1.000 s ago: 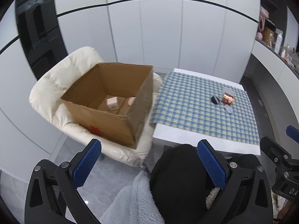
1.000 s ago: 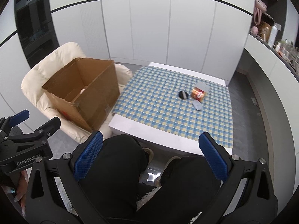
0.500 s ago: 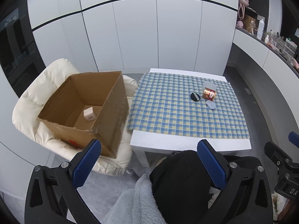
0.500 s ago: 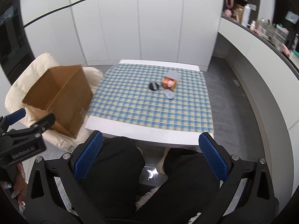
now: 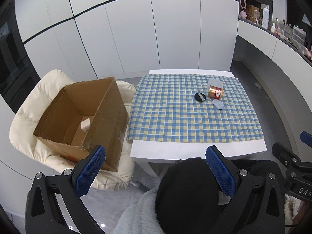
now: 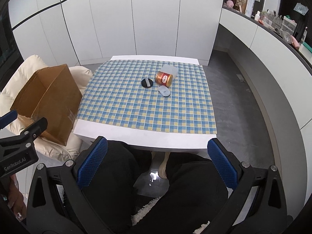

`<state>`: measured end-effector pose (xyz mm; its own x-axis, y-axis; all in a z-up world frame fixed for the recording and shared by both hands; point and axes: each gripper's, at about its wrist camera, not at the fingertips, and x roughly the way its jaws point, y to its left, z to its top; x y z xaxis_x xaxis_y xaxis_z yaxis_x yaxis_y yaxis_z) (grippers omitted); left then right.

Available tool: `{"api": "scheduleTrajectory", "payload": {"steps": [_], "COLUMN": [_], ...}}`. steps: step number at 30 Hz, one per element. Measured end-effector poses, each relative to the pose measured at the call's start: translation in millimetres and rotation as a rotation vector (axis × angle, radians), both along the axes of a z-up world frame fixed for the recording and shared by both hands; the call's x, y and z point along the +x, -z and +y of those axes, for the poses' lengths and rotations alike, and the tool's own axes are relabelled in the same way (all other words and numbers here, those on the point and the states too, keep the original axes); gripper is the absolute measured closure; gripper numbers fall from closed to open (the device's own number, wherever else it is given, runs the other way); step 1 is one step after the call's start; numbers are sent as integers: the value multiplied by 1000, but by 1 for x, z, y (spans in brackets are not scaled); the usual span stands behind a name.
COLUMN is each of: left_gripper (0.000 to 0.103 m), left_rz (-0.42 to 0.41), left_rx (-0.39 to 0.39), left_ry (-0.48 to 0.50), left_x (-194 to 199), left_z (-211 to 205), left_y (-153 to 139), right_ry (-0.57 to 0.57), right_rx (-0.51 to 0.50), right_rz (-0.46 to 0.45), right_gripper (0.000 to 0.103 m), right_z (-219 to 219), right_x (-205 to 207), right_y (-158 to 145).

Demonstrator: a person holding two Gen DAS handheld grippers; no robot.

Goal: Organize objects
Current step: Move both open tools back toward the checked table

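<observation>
**Both tongs spread wide and empty above the lap, four items left on the bench**

The left tongs (image 5: 155, 172) sit low in the frame, blue pads far apart, nothing between them. The right tongs (image 6: 156, 162) are likewise gaping and empty, held over the person's dark-trousered knees (image 6: 109, 177).

Right of centre, the white bench (image 5: 195, 152) carries a blue-and-yellow checked cloth (image 5: 175, 117). Toward its upper right lie a round black disc (image 5: 200, 97), a copper-coloured can (image 5: 214, 93) on its side just beside it, a pale translucent container (image 5: 215, 82) touching the can's far side, and a small grey oval object (image 5: 218, 104) near the can.

At the left, an open cardboard box (image 5: 109, 120) rests tilted on a cream padded chair (image 5: 29, 113); a small white box (image 5: 85, 125) lies inside.
</observation>
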<state>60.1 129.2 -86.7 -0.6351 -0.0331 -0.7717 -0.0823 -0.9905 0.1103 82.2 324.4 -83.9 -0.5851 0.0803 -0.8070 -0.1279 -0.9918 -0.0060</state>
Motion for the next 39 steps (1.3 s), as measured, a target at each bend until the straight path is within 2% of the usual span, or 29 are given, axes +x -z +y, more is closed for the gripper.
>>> {"api": "scheduleTrajectory", "payload": {"steps": [14, 16, 19, 25, 29, 34, 39], "left_gripper": [1, 1, 1, 1, 1, 1, 1], "left_rz": [-10, -11, 11, -8, 21, 0, -4], "left_rx": [34, 54, 40, 73, 55, 79, 56], "left_ry": [-33, -20, -11, 21, 29, 33, 11], "left_x": [-43, -51, -59, -83, -103, -134, -165], "left_z": [2, 8, 18, 32, 41, 49, 52], "left_y": [10, 10, 11, 12, 7, 7, 18], "right_ry": [24, 33, 44, 67, 77, 82, 77], "right_rx": [-47, -48, -58, -49, -47, -48, -54], "right_rz": [-26, -34, -36, -31, -43, -62, -93], "right_gripper": [0, 0, 0, 0, 0, 0, 0], "right_z": [14, 16, 19, 28, 35, 41, 52], "right_x": [-44, -54, -69, -96, -119, -148, -185], "right_y": [21, 25, 28, 31, 38, 52, 70]}}
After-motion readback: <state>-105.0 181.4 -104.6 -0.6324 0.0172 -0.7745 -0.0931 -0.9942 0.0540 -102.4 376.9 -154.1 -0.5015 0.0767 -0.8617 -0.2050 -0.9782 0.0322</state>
